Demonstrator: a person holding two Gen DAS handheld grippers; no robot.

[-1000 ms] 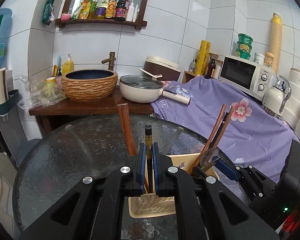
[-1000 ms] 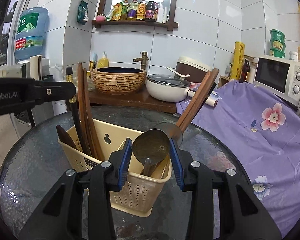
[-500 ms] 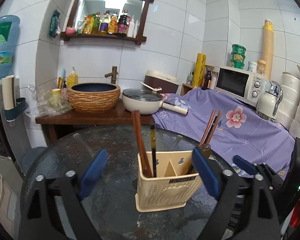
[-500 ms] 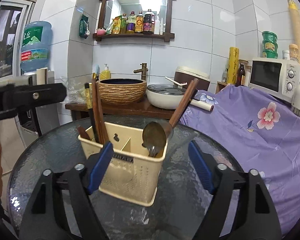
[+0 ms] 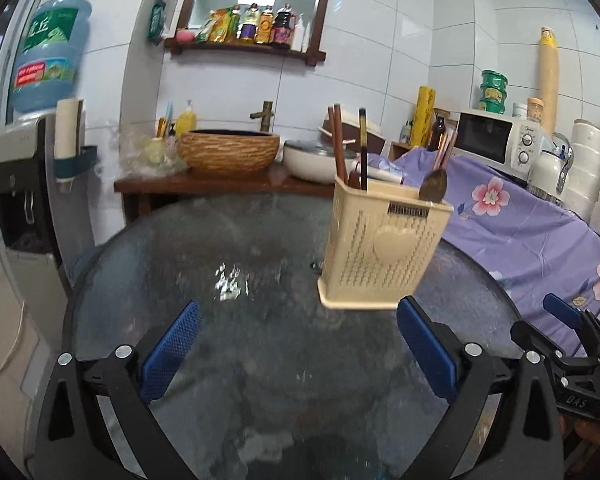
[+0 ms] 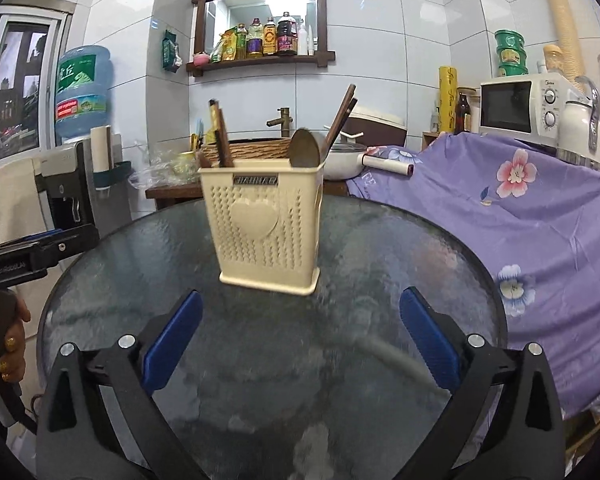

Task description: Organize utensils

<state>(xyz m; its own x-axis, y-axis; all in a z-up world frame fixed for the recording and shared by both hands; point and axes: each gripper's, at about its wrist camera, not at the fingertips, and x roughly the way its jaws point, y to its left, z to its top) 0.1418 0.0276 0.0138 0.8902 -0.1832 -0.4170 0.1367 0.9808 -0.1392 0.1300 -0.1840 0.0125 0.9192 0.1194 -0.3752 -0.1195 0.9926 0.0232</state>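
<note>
Both hand-held grippers stood wide open and empty over the round glass tabletop: the left hand-held gripper and the right hand-held gripper each showed blue pads spread far apart, nothing between them. A second earlier the left one had been clamped on a dark chopstick and the right one had bracketed a spoon bowl above the caddy; both had since let go and drawn back, so the caddy appeared farther off.

The cream utensil caddy stood upright on the tabletop, at 12 o'clock from the right hand-held gripper and at about 1 o'clock from the left, its heart-embossed face toward the cameras. Dark wooden chopsticks rose from its left compartment, long axis near vertical, tips down inside. A metal spoon sat bowl-up in the right compartment, and brown handles leaned toward 1 o'clock beside it. In the left wrist view the black chopstick stood upright next to the brown pair.

Behind the tabletop, a woven basin, a white pan, a microwave and a purple floral cloth filled the background.
</note>
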